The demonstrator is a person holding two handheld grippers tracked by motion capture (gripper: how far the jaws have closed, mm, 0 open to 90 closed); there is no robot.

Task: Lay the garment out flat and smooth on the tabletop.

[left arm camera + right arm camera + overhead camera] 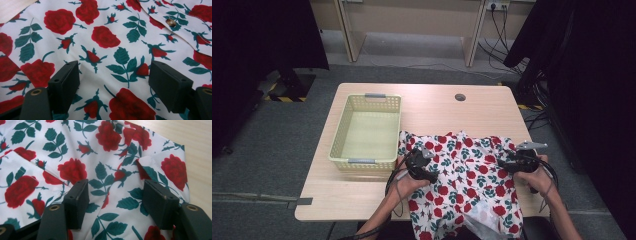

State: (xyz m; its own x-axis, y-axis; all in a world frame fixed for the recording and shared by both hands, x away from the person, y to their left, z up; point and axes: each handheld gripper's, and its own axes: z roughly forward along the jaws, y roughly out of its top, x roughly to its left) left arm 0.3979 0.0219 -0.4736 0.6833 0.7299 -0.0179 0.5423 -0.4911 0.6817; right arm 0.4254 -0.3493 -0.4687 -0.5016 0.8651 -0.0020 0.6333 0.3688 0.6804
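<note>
shirt (464, 175) on table (432, 107), spread between left gripper (421, 165) and right gripper (517, 159) | basket (366, 131) beyond-left of left gripper, probably touching shirt's edge | both grippers over shirt

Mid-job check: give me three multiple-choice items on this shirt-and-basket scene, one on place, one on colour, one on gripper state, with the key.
1. Where does the basket stand relative to the shirt?
A. on its left, beside it
B. on top of it
C. at the table's right edge

2. What colour are the flowers on the shirt?
A. blue
B. red
C. yellow

3. How do the left gripper and the right gripper stand?
A. both clamped on a sleeve
B. one holds the basket
C. both open over the cloth

Key: 1 A, the basket sits left of the shirt in the high view; 2 B, red roses with green leaves; 3 C, jaws stand apart with cloth lying flat between.
</note>
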